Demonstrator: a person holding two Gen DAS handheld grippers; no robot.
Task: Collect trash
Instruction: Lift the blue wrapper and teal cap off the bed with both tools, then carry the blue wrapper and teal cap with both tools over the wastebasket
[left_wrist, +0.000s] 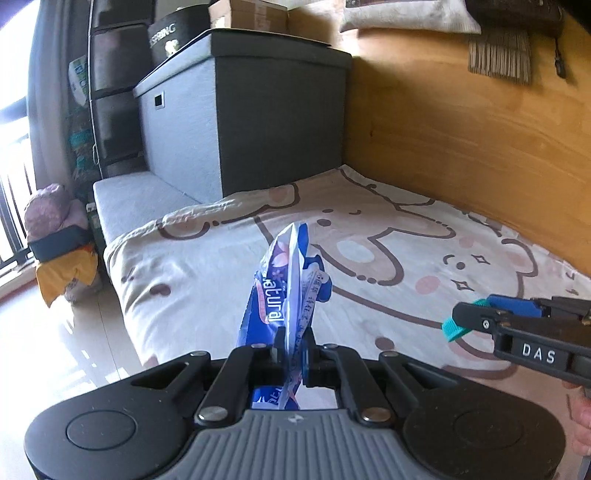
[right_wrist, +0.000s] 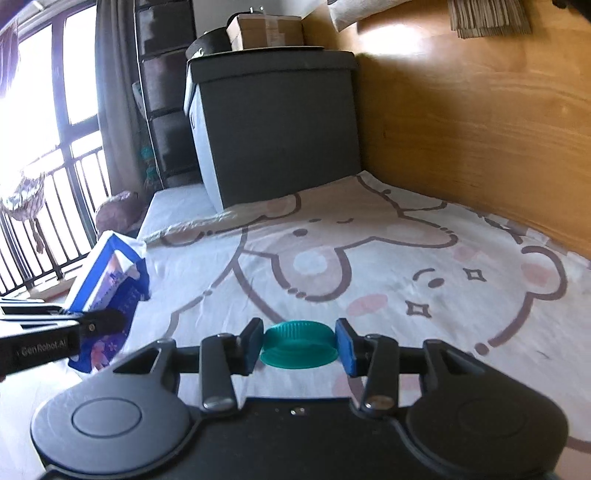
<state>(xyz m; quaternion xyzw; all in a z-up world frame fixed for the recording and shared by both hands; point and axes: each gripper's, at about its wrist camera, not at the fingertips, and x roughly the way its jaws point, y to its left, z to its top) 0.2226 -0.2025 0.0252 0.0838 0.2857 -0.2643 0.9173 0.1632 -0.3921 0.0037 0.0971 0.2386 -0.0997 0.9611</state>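
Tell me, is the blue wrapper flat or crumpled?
Crumpled: the wrapper stands folded and creased, pinched in the left gripper above the bedsheet.

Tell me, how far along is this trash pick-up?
Both pieces in view are already picked up. The left gripper is clamped on a crumpled blue wrapper, and the right gripper pinches a teal bottle cap between its pads. The cartoon bedsheet shows no other litter. What is left is dropping both somewhere; no bin is in view, so I cannot tell where.
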